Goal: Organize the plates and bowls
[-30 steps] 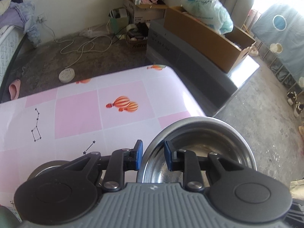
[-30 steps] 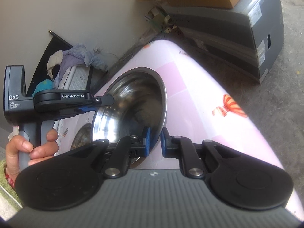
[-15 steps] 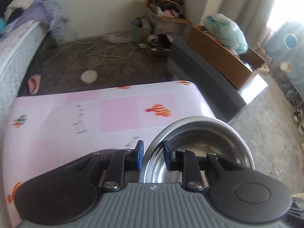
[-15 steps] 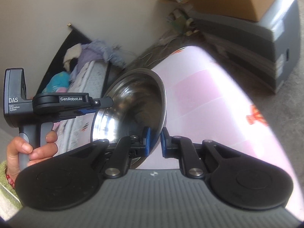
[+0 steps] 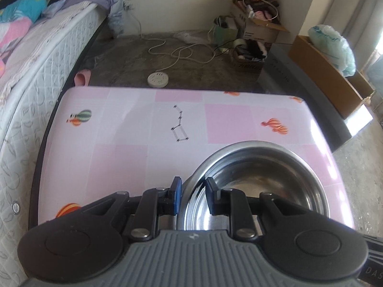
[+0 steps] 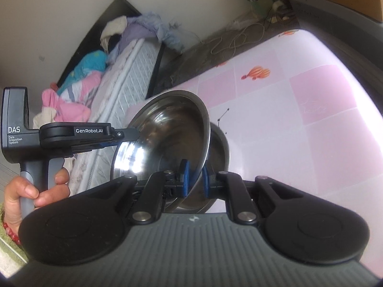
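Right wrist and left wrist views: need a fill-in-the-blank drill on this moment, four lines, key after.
1. The left gripper and the right gripper both clamp the steel bowl at its ___.
2. The tablecloth is checked in white and ___.
3. The orange prints on it are hot-air ___.
4. In the right wrist view, a hand grips the left gripper by its grey ___.

Missing words: rim; pink; balloons; handle

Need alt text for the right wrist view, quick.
Both grippers pinch the rim of one tilted steel bowl: right gripper near, left gripper opposite. A second bowl sits behind it over the pink table.
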`<state>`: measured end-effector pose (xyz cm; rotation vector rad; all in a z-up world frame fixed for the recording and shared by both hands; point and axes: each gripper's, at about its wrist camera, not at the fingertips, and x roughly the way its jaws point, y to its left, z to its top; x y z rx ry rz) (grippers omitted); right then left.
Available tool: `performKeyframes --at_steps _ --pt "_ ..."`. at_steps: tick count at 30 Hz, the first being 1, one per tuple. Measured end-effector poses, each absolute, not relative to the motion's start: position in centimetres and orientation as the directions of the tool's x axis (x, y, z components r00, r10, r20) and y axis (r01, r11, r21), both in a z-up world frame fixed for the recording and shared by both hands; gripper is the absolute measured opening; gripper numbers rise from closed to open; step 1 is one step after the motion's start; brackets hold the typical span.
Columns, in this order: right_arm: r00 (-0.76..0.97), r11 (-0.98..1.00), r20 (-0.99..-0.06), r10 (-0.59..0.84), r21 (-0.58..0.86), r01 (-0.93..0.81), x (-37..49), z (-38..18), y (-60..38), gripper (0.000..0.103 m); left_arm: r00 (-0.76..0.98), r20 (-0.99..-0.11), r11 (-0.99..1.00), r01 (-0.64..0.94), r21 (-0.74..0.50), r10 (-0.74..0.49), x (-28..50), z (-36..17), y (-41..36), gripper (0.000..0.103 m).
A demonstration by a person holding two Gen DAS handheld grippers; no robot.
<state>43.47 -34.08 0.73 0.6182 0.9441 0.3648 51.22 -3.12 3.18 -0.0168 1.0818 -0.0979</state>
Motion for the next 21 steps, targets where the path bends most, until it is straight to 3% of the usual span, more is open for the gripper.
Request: performKeyframes --at_steps 21 --pt "0.491 0.875 -0.750 0.444 0.482 -0.056 45.5 -1.8 -29.8 0.016 0.442 -0.897 0.995 0.092 0.036 -0.008 51.2 -0.6 -3.7 0.023"
